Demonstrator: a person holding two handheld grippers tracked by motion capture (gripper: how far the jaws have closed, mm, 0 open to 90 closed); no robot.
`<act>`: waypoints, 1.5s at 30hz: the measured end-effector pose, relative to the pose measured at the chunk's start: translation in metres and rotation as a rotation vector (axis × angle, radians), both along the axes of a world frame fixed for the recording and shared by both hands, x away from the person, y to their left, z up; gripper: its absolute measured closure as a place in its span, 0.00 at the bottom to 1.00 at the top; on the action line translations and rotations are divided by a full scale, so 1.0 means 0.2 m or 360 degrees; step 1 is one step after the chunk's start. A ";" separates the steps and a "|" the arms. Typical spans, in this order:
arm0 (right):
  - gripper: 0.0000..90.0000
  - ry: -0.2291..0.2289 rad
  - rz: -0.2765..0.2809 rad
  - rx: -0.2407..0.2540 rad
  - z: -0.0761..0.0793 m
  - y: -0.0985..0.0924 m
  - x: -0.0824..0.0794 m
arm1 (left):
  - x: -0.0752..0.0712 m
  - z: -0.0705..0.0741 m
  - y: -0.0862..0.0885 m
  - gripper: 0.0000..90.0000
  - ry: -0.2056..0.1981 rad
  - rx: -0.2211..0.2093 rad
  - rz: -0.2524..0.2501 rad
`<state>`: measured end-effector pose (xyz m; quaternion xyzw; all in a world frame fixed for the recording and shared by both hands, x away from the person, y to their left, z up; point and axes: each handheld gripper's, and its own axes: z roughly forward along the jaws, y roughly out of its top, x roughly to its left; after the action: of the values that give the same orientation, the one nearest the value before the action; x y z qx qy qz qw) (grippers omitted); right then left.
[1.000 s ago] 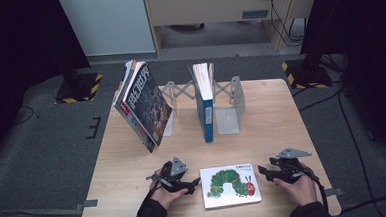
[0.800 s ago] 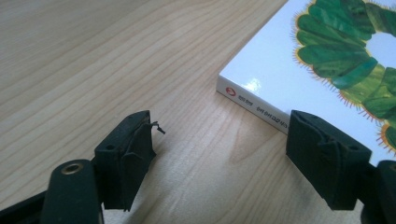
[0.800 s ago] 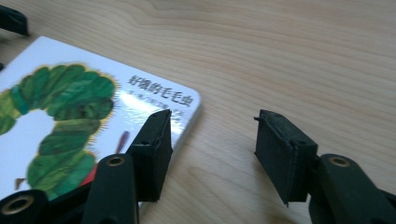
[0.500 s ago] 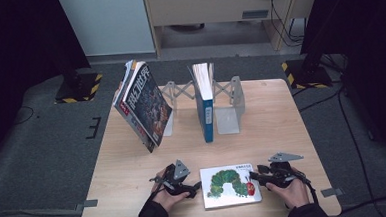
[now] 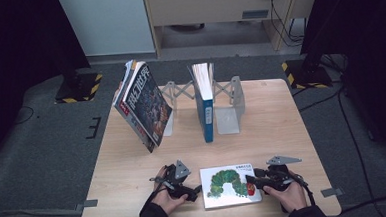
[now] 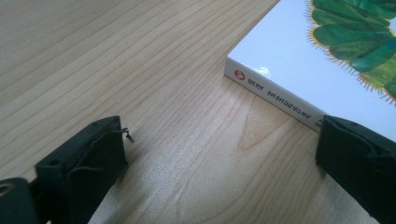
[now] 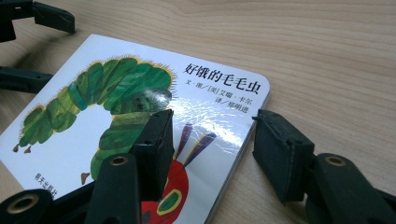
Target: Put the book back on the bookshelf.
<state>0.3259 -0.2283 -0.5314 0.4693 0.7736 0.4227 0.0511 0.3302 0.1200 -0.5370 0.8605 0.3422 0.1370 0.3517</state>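
**Getting a clean hold on the picture book's edge**

The picture book [image 5: 230, 185] lies flat, cover up, at the near edge of the bench [image 5: 282, 129], between my two hands. My right tool [image 7: 212, 140] straddles its right edge: one jaw rests over the caterpillar's red head on the cover, the other sits on the bench just beside the edge. Its jaws have just been working and last eased open a touch, so the book's edge is between them but I judge it is not yet pinched. My left tool [image 6: 224, 154] is released, its jaws having just spread wide; one sits on bare wood, the other touches or nearly touches the book's spine side.

To do this well, I want the lower right jaw to slip under the board cover, not shove it. The left tool can serve as a stop at the spine, so the book does not slide left as I press in. Once the edge rides up between the jaws, I clench firmly and deep; the glossy cover looks slippery. The bookends [image 5: 228, 106] at the far side, with an upright blue book [image 5: 204, 100] and leaning magazines [image 5: 143, 106], look like the likely place for it.
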 end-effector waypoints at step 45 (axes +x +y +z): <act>0.50 -0.0303 -0.0157 0.0414 0.11 0.00 0.01 | 0.01 0.01 -0.03 0.07 0.0005 0.0001 0.0001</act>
<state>0.3284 -0.2281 -0.5102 0.4672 0.6799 0.5589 0.0837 0.3318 0.1141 -0.5345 0.8607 0.3431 0.1358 0.3507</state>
